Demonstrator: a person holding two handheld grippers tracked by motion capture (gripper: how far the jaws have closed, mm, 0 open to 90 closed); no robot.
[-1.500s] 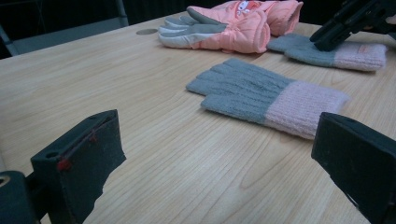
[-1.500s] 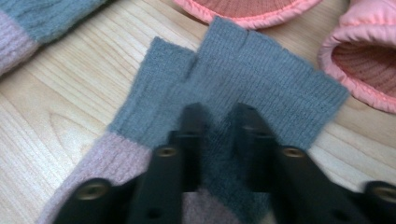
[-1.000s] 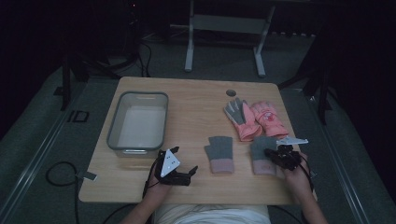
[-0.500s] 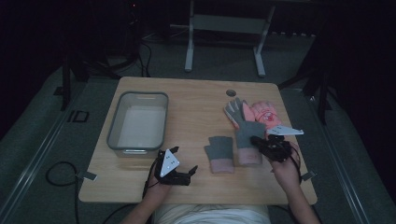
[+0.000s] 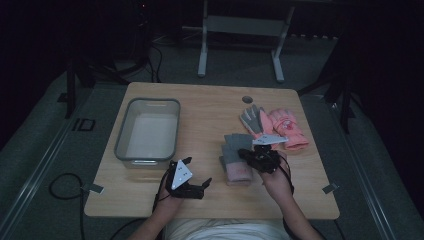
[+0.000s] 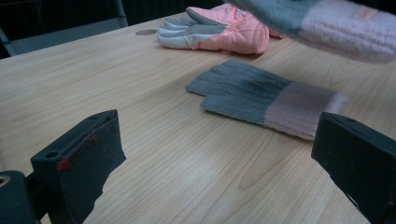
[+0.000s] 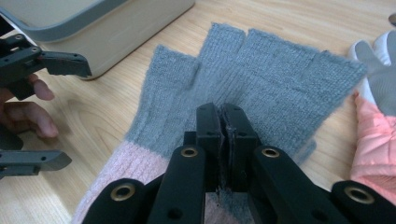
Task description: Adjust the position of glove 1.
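A grey knit glove with a pink cuff point(image 5: 234, 167) point(image 6: 261, 100) lies flat on the table front. Its twin point(image 5: 237, 142) point(image 7: 289, 79) point(image 6: 327, 18) hangs just over it, pinched in my right gripper point(image 5: 247, 152) point(image 7: 224, 130), whose jaws are shut on the knit fabric. A pair of pink padded gloves with grey palms point(image 5: 280, 127) point(image 6: 219, 28) point(image 7: 373, 140) lies behind to the right. My left gripper point(image 5: 200, 172) point(image 6: 215, 177) point(image 7: 60, 112) rests low at the table front, open, nothing between its jaws, pointing toward the lying glove.
A grey-rimmed rectangular tray point(image 5: 120, 145) point(image 7: 93, 28) stands empty on the left half of the wooden table point(image 5: 210, 105). A small round grommet point(image 5: 247, 99) point(image 6: 145, 32) sits near the far edge. Dark floor, cables and a metal stand surround the table.
My right gripper has carried the grey glove leftward and slightly up, from the table's front right to over the other grey glove. The left gripper has stayed put.
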